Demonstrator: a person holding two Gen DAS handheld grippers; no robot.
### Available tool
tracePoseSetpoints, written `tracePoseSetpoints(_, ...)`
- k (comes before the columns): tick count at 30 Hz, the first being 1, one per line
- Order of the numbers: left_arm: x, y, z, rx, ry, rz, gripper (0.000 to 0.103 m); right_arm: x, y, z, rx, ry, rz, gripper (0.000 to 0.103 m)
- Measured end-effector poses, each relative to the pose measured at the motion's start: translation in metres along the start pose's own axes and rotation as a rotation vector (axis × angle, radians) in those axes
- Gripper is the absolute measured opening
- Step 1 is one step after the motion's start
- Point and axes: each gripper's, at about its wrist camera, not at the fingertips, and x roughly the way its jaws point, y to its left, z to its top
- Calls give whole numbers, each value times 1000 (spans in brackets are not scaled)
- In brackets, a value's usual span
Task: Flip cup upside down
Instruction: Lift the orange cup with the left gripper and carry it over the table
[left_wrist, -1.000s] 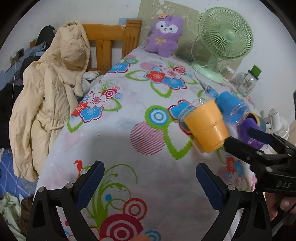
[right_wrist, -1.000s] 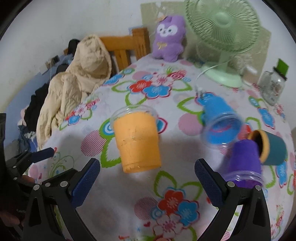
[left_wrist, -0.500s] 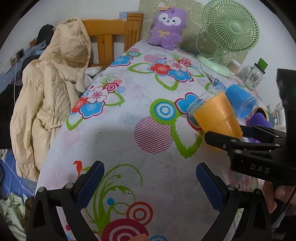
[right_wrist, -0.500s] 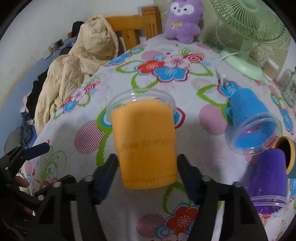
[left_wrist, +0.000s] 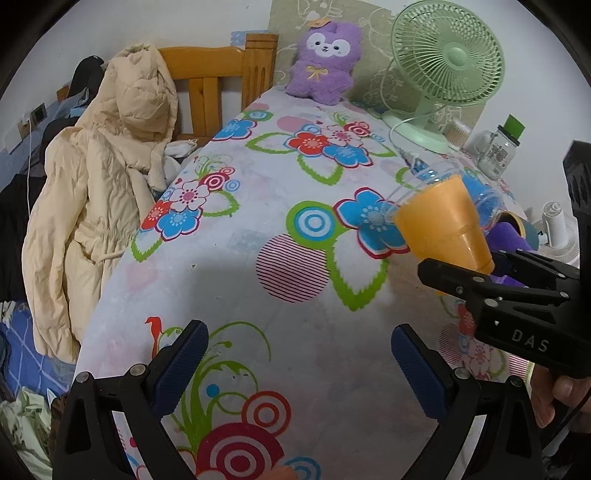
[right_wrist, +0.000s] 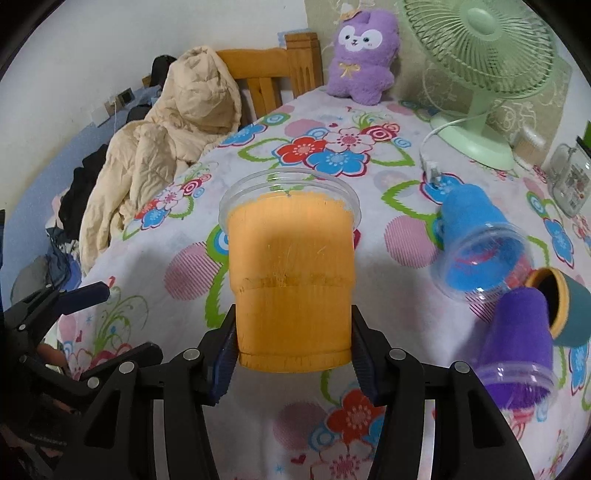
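Observation:
An orange cup (right_wrist: 291, 280) with a clear plastic rim lies on its side on the flowered tablecloth, base toward the right wrist camera. My right gripper (right_wrist: 293, 350) is shut on its base end, a blue pad on each side. In the left wrist view the orange cup (left_wrist: 441, 225) is tilted, mouth to the upper left, with my right gripper (left_wrist: 491, 273) clamped on its narrow end. My left gripper (left_wrist: 295, 365) is open and empty above the tablecloth's near part.
A blue cup (right_wrist: 476, 243), a purple cup (right_wrist: 517, 343) and a teal cup with an orange rim (right_wrist: 565, 310) lie to the right. A green fan (right_wrist: 480, 74), a glass jar (right_wrist: 570, 181) and a purple plush (right_wrist: 362, 59) stand at the back. A coat hangs on a wooden chair (left_wrist: 218, 85).
My right gripper moved forward and its jaws shut on the orange cup's base. The cup now tilts up off the cloth. My left gripper stayed open and moved little.

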Motion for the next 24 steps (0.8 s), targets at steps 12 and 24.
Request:
tracePoseSetpoints(12, -20, -35, -27, 51, -6, -61, 101, -59, -15, -56, 84, -47, -44, 57)
tracePoseSetpoints(24, -32, -73, -55, 129, 7, -108, 101, -93, -35, -111, 191, -41, -90, 57)
